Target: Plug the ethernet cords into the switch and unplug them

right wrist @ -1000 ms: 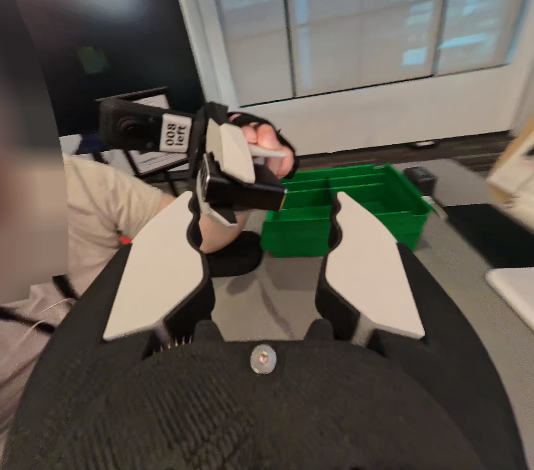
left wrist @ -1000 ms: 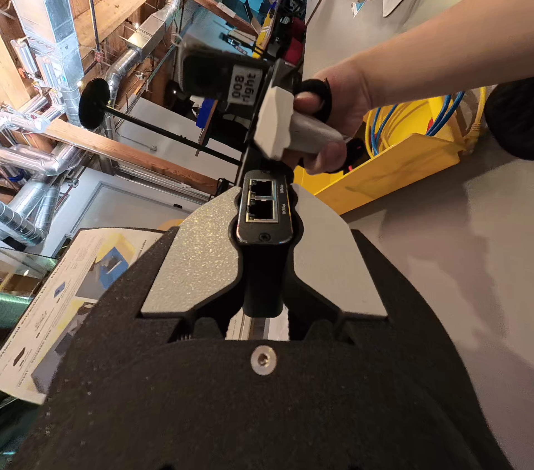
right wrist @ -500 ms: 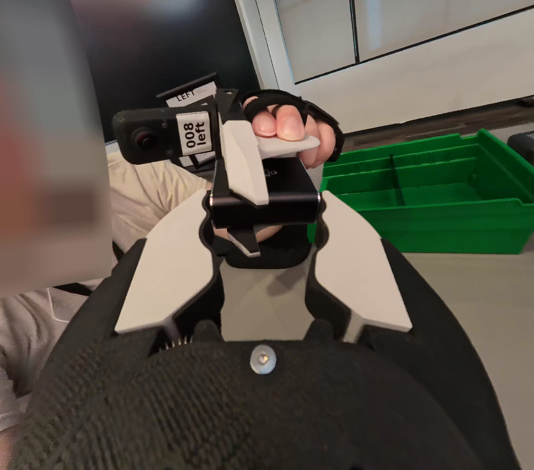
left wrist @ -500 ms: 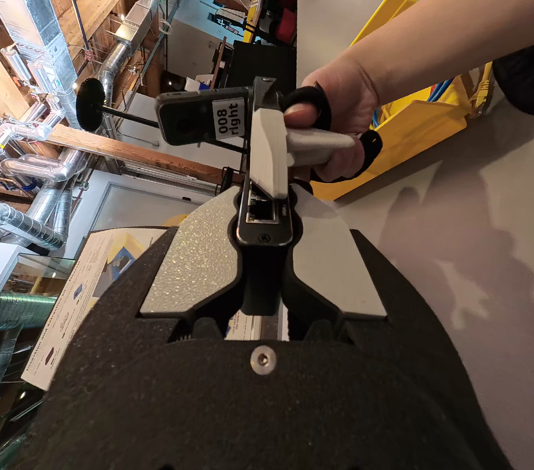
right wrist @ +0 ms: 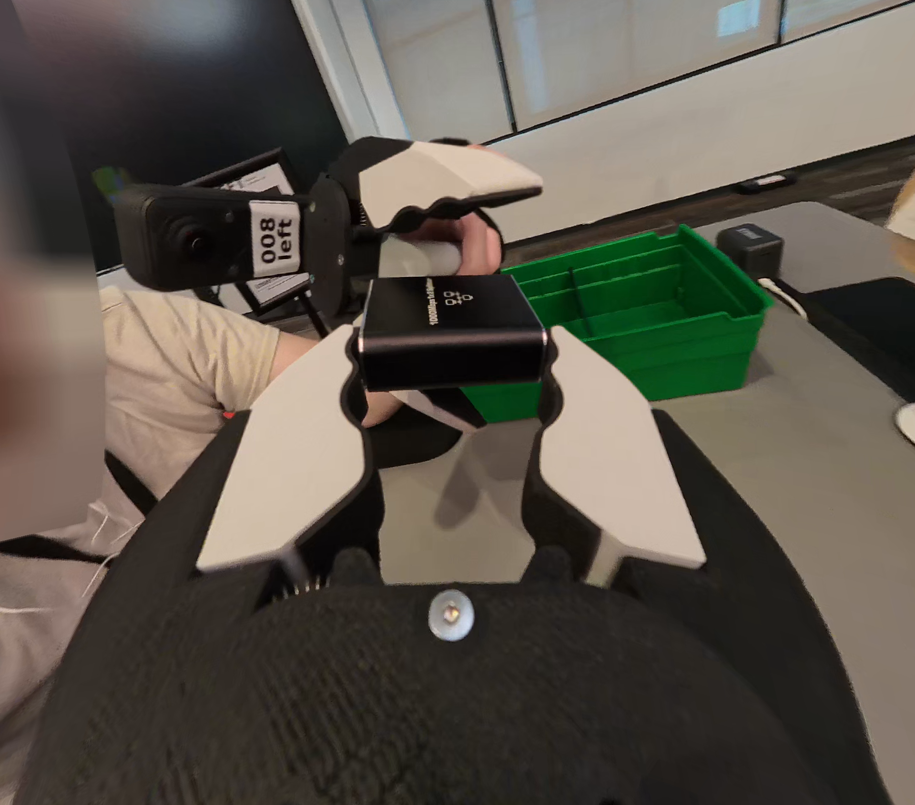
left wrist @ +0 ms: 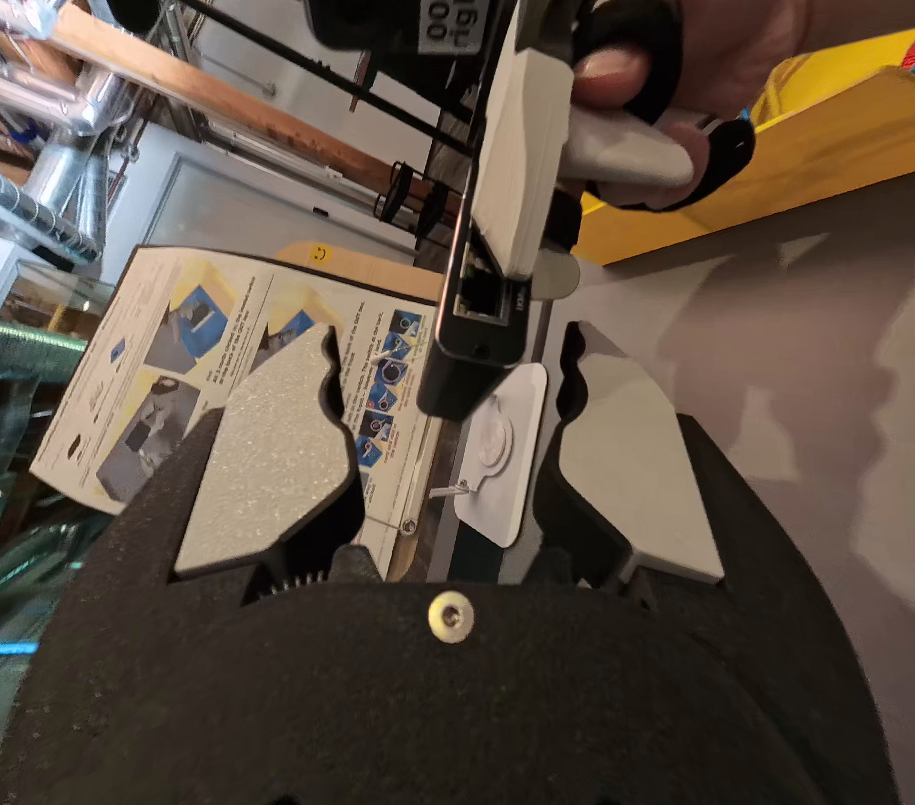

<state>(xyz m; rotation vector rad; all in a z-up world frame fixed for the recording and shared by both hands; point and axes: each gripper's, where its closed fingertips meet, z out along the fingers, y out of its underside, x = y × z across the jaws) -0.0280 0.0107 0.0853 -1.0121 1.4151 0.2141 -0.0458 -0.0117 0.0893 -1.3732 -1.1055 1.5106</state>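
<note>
The black ethernet switch (right wrist: 450,331) is held in the air between the pads of my right gripper (right wrist: 453,350), which press on its two ends. In the left wrist view the switch (left wrist: 475,336) shows its port face, with a white finger (left wrist: 520,167) of the right gripper clamped over it. My left gripper (left wrist: 450,336) is open, its pads standing well clear of the switch on both sides. In the right wrist view its upper finger (right wrist: 445,182) sits above the switch without touching it. No ethernet cord is plugged into the visible port.
A green divided bin (right wrist: 693,336) stands on the grey table behind the switch, with a small black box (right wrist: 750,244) beyond it. A yellow bin (left wrist: 792,148) holds cables. An instruction sheet (left wrist: 198,360) and a white pad (left wrist: 505,459) lie below the left gripper. A person sits at the left. Only a small space, under 4 cm, lies between the two pairs of fingers.
My right gripper closed on the switch while the left still held it. The left gripper has now opened wide and let go, so the switch passed from left to right.
</note>
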